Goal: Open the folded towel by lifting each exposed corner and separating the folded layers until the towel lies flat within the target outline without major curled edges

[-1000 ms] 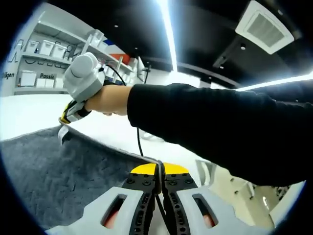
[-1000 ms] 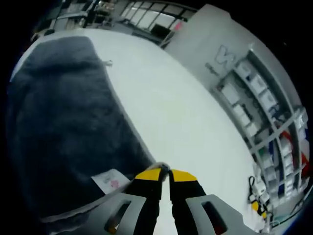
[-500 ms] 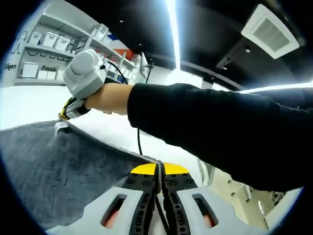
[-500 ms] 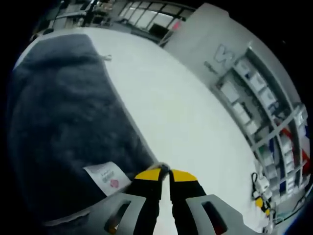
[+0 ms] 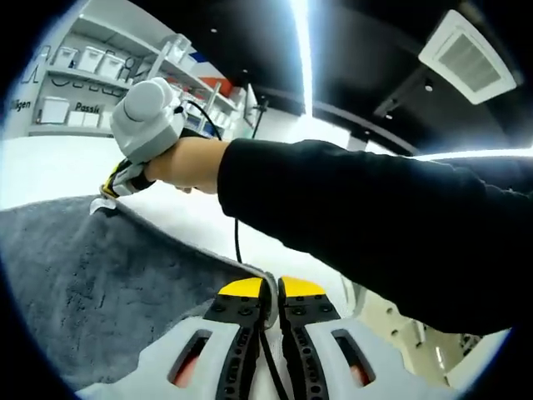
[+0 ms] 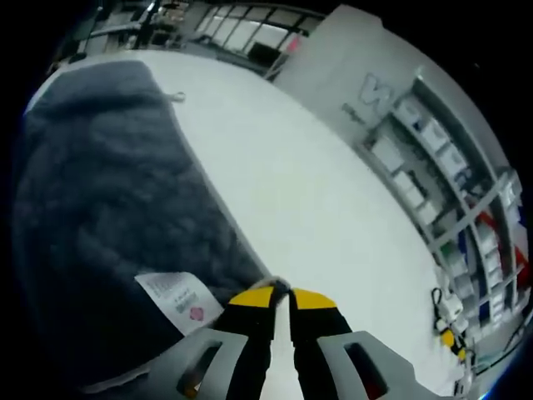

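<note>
Two grippers are pinched on the grey towel [image 5: 100,292]: in my left gripper view, my left gripper [image 5: 268,289] has its fingers nearly together on the hem at 6 o'clock, while the right gripper [image 5: 117,179] at 10 o'clock holds a far corner. In my right gripper view, its fingers [image 6: 258,298] clamp the edge beside a white care label [image 6: 173,297], the towel spreading toward 10 o'clock over the white surface [image 6: 316,208]. Shelves [image 6: 450,192] at 3 o'clock carry white bins whose contents I cannot make out.
</note>
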Action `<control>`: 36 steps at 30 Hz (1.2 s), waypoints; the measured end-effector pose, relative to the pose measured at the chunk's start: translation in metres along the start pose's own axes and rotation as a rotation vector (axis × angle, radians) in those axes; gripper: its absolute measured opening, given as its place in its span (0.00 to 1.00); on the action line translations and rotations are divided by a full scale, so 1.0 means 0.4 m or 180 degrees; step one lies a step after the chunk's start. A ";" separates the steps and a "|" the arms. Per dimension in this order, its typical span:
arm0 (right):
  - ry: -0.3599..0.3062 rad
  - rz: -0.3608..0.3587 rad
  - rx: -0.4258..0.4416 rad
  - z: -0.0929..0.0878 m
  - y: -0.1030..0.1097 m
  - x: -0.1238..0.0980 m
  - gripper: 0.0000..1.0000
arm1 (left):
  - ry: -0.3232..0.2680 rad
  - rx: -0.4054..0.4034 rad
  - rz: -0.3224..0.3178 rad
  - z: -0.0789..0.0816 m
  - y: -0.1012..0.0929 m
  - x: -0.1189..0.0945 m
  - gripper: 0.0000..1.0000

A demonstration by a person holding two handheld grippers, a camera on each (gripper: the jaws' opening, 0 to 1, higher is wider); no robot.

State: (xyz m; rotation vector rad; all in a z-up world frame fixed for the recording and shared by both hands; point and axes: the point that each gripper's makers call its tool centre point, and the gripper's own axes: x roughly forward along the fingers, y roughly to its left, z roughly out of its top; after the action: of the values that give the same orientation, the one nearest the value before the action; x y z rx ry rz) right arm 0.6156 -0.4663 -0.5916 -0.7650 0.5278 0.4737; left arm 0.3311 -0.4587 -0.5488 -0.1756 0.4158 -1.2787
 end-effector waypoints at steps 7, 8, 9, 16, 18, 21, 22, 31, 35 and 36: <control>-0.0032 -0.0154 0.0216 -0.017 -0.041 -0.031 0.33 | 0.0074 -0.0114 0.0003 -0.017 -0.005 0.002 0.19; -0.0022 -0.0164 0.0282 -0.022 -0.047 -0.038 0.36 | 0.0066 -0.0114 0.0011 -0.016 -0.007 0.002 0.24; 0.0020 -0.0164 0.0315 -0.031 -0.050 -0.041 0.39 | 0.0050 -0.0091 0.0022 -0.014 -0.009 0.003 0.34; 0.0311 -0.0021 0.0181 -0.063 -0.051 -0.076 0.60 | 0.0075 -0.0059 -0.0017 -0.021 -0.030 0.014 0.75; 0.0422 0.0016 0.0079 -0.067 -0.039 -0.095 0.65 | 0.0055 -0.0063 -0.0029 -0.018 -0.035 0.014 0.83; 0.0533 -0.0032 -0.0092 -0.068 -0.031 -0.131 0.67 | 0.0043 -0.0089 -0.0071 -0.014 -0.048 0.012 0.89; 0.0527 -0.0039 -0.0100 -0.064 -0.030 -0.139 0.67 | 0.0040 -0.0101 -0.0084 -0.012 -0.053 0.011 0.89; 0.0534 -0.0033 -0.0077 -0.036 -0.060 -0.219 0.69 | 0.0078 -0.0279 -0.0242 -0.011 -0.099 -0.008 0.91; 0.0445 -0.0139 -0.0045 -0.012 -0.096 -0.239 0.69 | 0.0004 -0.0245 -0.0254 0.020 -0.117 -0.034 0.90; 0.0418 -0.0166 -0.0015 -0.004 -0.110 -0.243 0.69 | -0.0030 -0.0226 -0.0255 0.032 -0.121 -0.043 0.90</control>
State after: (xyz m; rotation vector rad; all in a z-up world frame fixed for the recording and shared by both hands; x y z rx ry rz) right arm 0.5656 -0.5156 -0.5111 -0.8163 0.6274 0.3781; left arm 0.2894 -0.4577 -0.5164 -0.2603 0.4500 -1.3421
